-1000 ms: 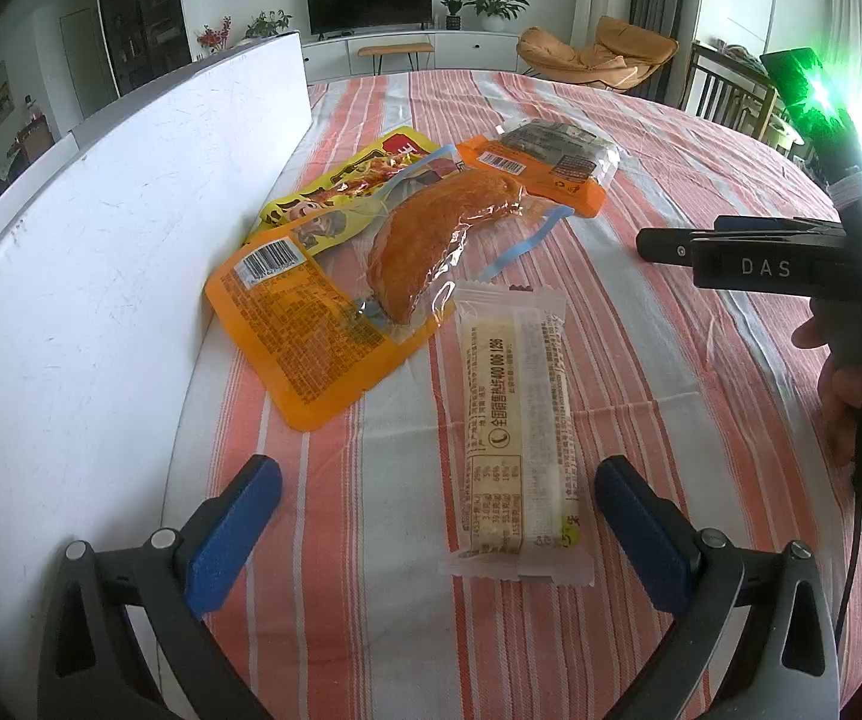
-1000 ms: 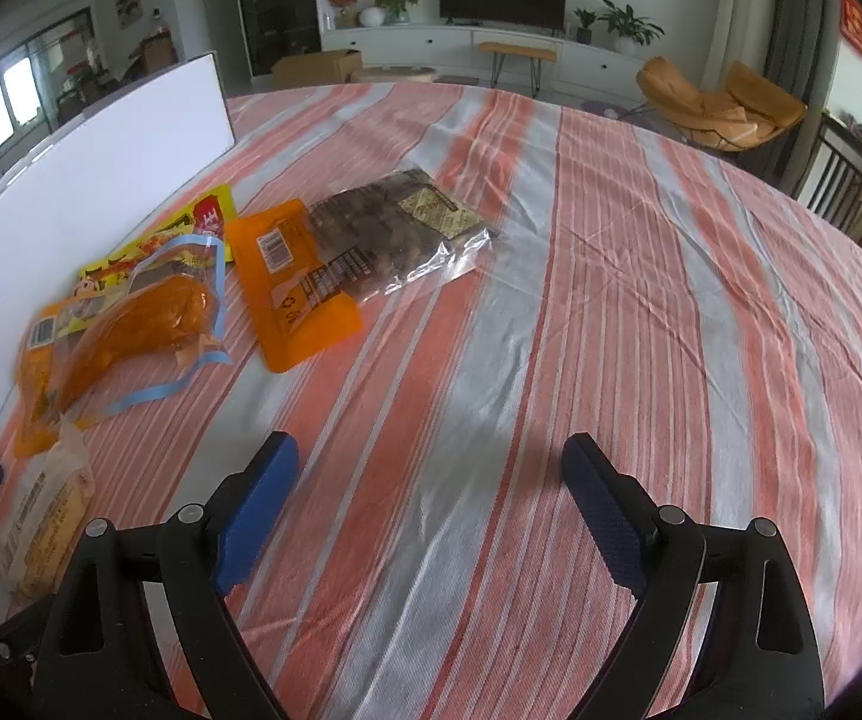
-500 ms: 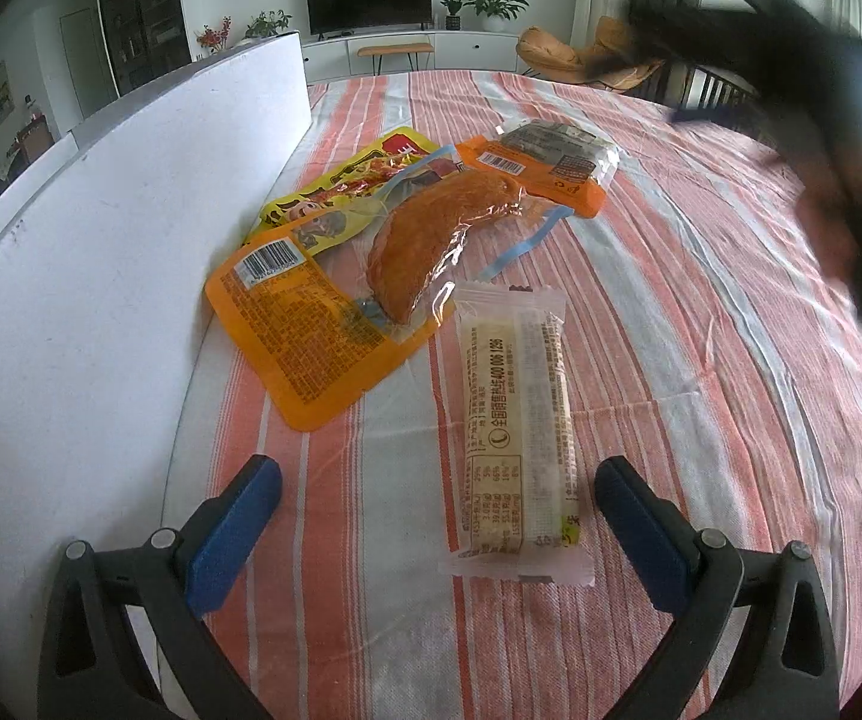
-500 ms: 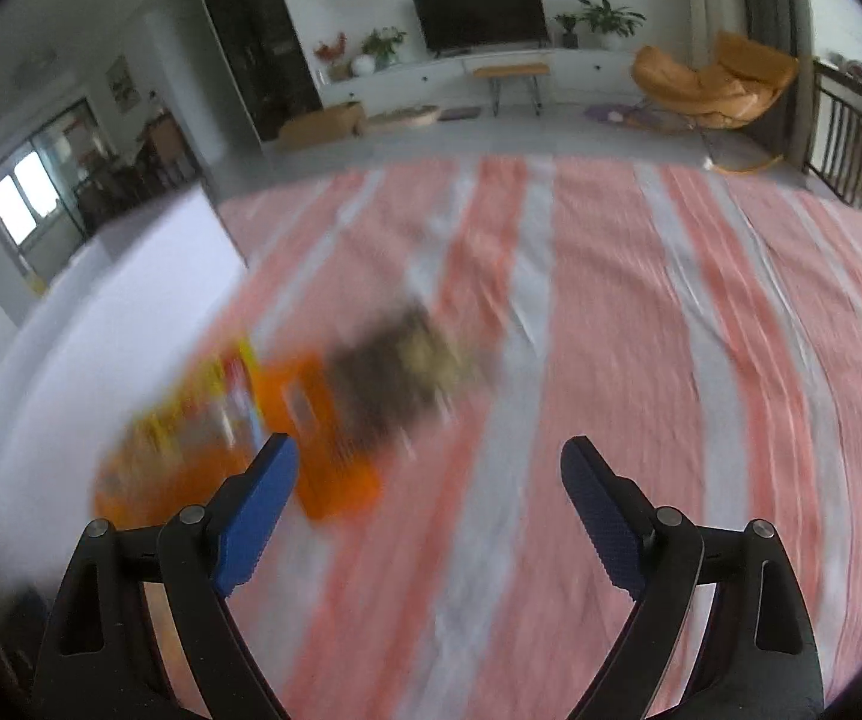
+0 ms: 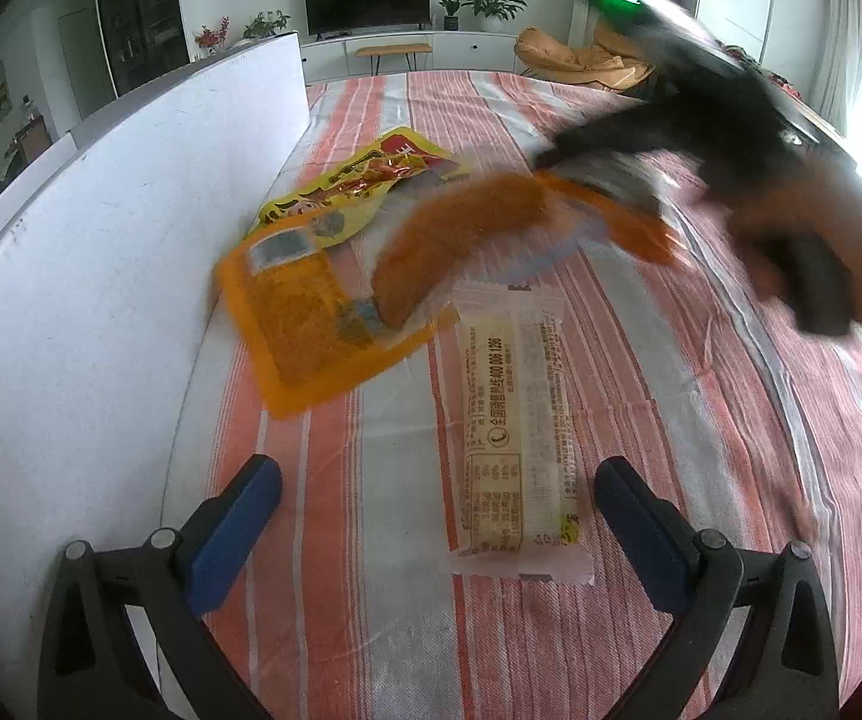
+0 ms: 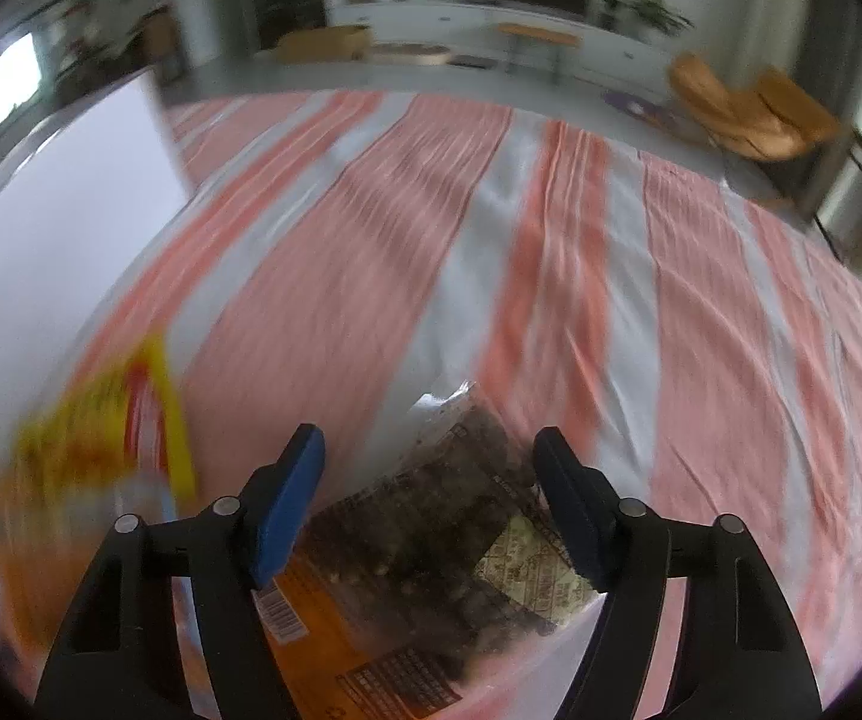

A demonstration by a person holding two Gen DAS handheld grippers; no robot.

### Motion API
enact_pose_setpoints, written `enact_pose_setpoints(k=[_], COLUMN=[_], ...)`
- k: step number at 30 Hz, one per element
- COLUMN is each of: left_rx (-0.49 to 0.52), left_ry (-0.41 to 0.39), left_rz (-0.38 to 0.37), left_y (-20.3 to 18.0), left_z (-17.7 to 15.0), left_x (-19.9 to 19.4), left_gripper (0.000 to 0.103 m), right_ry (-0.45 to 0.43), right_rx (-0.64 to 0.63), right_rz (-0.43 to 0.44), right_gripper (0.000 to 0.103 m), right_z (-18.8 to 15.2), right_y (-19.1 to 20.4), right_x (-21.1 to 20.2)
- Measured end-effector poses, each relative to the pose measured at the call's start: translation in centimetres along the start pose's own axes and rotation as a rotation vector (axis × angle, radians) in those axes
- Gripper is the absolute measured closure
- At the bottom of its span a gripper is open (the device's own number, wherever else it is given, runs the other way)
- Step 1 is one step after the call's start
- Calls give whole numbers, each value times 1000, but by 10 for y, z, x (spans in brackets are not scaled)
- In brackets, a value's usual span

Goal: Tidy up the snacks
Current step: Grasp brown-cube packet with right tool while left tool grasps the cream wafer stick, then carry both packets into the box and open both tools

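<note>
In the left wrist view my left gripper [image 5: 437, 498] is open and empty, low over the striped table, with a pale cracker pack [image 5: 515, 426] lying between its fingers. Beyond it lie an orange pouch with a chicken drumstick [image 5: 461, 240] and a yellow snack pack [image 5: 365, 180]. My right gripper [image 6: 431, 480] is open, its jaws straddling a clear pack of dark snacks with an orange end [image 6: 431, 552]. It shows blurred in the left wrist view [image 5: 551, 156], reaching in from the right over that pack.
A white board [image 5: 101, 240] stands along the table's left side, close to the yellow pack [image 6: 95, 432]. The striped tablecloth [image 6: 671, 300] stretches far and right. A living room with a TV and an orange chair lies beyond.
My right gripper has swung left and down onto the dark snack pack and its jaws have narrowed somewhat. The left gripper has not moved.
</note>
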State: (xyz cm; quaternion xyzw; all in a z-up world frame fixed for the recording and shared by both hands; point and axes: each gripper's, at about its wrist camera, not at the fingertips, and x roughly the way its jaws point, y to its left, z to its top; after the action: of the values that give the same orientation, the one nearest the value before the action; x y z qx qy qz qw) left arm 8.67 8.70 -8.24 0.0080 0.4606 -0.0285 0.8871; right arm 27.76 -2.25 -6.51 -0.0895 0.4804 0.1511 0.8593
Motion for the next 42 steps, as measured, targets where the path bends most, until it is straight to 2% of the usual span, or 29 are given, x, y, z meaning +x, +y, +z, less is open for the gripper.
enact_pose_setpoints(k=[6, 8, 10, 12, 14, 16, 17, 19, 21, 23, 24, 25, 26, 27, 28, 30, 31, 32, 33, 34, 38, 41, 42], left_rx=[1, 4, 24, 44, 30, 24, 29, 57, 122, 233, 263, 269, 236, 212, 166, 118, 94, 55, 24, -13, -173, -209, -217], left_ry=[0, 2, 16, 52, 50, 5, -18, -16, 14, 38, 58, 62, 49, 70, 80, 75, 67, 55, 44, 29, -60, -130, -152], left_rz=[1, -5, -27, -80, -153, -159, -176, -178, -148, -66, -30, -22, -40, -60, -102, -65, -74, -101, -123, -147, -298, -357, -363], left_y=[0, 1, 1, 2, 10, 13, 14, 8, -4, -21, -25, -26, -23, -19, -14, -5, 0, 6, 11, 16, 31, 38, 41], left_z=[1, 2, 2, 0, 0, -1, 3, 11, 16, 14, 11, 8, 9, 10, 10, 8, 6, 2, 0, -3, -7, 4, 11], left_x=[1, 2, 1, -4, -19, -35, -42, -40, -31, -16, -10, -7, -9, -7, -8, -9, -11, -15, -19, -25, -54, -84, -92], left_gripper=[0, 0, 0, 0, 0, 1, 1, 1, 1, 4, 14, 17, 32, 51, 71, 72, 72, 72, 72, 72, 72, 72, 72], right_ry=[-24, -53, -116, -192, -208, -103, -32, 63, 139, 143, 139, 145, 101, 101, 133, 178, 144, 143, 138, 130, 93, 4, -23], right_rx=[-171, -159, -62, 119, 275, 422, 518, 678, 772, 765, 744, 711, 657, 601, 534, 285, 194, 167, 178, 188, 334, 507, 533], right_rz=[99, 128, 124, 154, 186, 208, 246, 324, 345, 313, 290, 237, 137, 76, 20, -114, -126, -93, -71, -64, 34, 171, 190], right_gripper=[30, 29, 26, 21, 20, 19, 19, 19, 19, 19, 18, 16, 16, 16, 7, 6, 10, 11, 27, 33, 33, 33, 33], right_z=[-99, -121, -126, -126, -135, -147, -158, -181, -193, -185, -180, -170, -157, -147, -140, -129, -127, -129, -132, -134, -149, -158, -158], right_y=[-20, -31, -50, -76, -97, -114, -122, -129, -124, -110, -102, -92, -80, -71, -59, -27, -17, -16, -22, -28, -72, -106, -111], right_x=[-69, -90, -115, -151, -176, -183, -181, -171, -154, -140, -134, -126, -124, -114, -102, -84, -84, -83, -86, -92, -113, -139, -149])
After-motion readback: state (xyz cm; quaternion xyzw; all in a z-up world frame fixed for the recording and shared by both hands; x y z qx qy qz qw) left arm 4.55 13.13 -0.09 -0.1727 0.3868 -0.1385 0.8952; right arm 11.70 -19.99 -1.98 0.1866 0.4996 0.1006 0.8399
